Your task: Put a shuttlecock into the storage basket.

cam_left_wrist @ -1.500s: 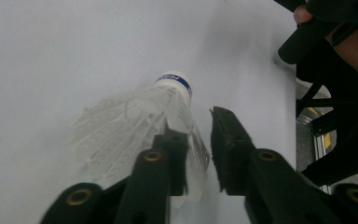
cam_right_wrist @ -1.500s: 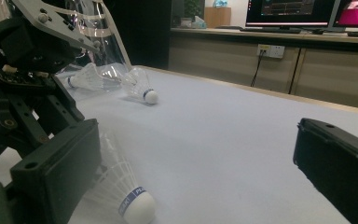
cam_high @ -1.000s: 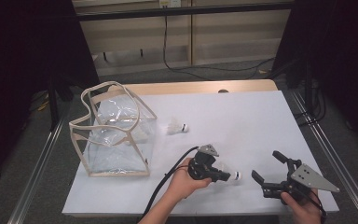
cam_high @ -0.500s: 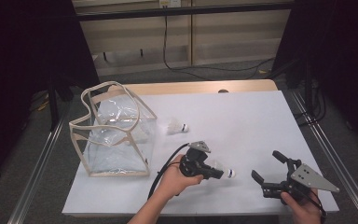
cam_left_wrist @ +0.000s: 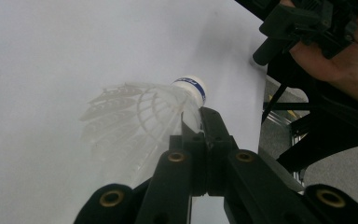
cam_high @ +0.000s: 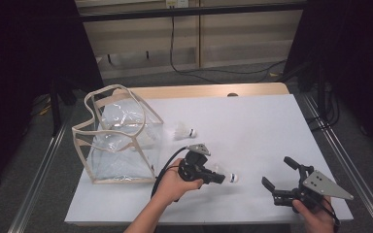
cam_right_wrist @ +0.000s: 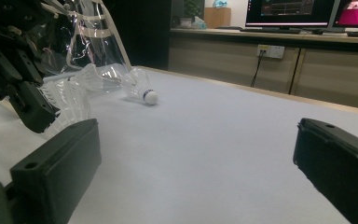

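Observation:
My left gripper (cam_high: 219, 177) is shut on the skirt of a white shuttlecock (cam_high: 227, 176), held just above the white table near the front centre. In the left gripper view the jaws pinch the feathers (cam_left_wrist: 135, 121) close to the blue-banded cork, with the gripper (cam_left_wrist: 200, 116) tips together. A second shuttlecock (cam_high: 183, 131) lies on the table beside a clear plastic bag (cam_high: 119, 141) with beige trim. My right gripper (cam_high: 277, 171) rests at the front right, open with nothing in it (cam_right_wrist: 196, 154). The right gripper view also has the held shuttlecock (cam_right_wrist: 70, 105) and the lying one (cam_right_wrist: 140, 86).
The white table sheet (cam_high: 252, 126) stretches wide between the bag and the right edge. Metal rails run along both table sides. A wooden strip (cam_high: 209, 91) borders the far edge, with cables and dark stands beyond.
The left hand has carried the shuttlecock leftward, toward the bag, and slightly up. The right gripper has kept still.

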A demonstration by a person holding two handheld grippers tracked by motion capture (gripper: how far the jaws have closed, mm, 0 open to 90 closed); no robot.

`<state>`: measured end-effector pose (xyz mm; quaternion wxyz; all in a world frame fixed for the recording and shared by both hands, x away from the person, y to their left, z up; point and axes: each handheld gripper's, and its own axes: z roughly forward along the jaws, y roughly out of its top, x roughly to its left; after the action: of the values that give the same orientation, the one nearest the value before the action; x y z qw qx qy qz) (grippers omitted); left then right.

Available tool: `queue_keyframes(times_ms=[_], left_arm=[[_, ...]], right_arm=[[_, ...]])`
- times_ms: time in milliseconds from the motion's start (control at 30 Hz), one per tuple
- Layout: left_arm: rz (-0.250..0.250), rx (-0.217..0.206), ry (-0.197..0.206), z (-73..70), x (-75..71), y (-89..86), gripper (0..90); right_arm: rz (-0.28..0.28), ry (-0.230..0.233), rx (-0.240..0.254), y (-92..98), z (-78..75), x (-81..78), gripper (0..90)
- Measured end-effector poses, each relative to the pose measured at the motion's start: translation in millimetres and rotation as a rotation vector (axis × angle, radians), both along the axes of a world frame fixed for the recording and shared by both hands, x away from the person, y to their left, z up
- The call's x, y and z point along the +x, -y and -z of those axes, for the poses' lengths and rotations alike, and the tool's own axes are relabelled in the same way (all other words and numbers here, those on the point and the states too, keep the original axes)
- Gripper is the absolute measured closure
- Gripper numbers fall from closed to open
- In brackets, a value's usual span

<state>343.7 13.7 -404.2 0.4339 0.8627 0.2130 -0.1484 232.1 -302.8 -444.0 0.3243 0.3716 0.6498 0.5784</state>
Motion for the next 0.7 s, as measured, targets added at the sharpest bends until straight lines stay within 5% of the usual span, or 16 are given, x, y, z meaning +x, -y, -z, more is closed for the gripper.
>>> queue_keyframes(times_ms=[700], left_arm=[[-0.026, 0.007, 0.013, -14.7, 5.4, -22.6, 90.0]], right_arm=[[0.006, -0.008, -0.005, -1.5, 0.7, 1.9, 0.4]])
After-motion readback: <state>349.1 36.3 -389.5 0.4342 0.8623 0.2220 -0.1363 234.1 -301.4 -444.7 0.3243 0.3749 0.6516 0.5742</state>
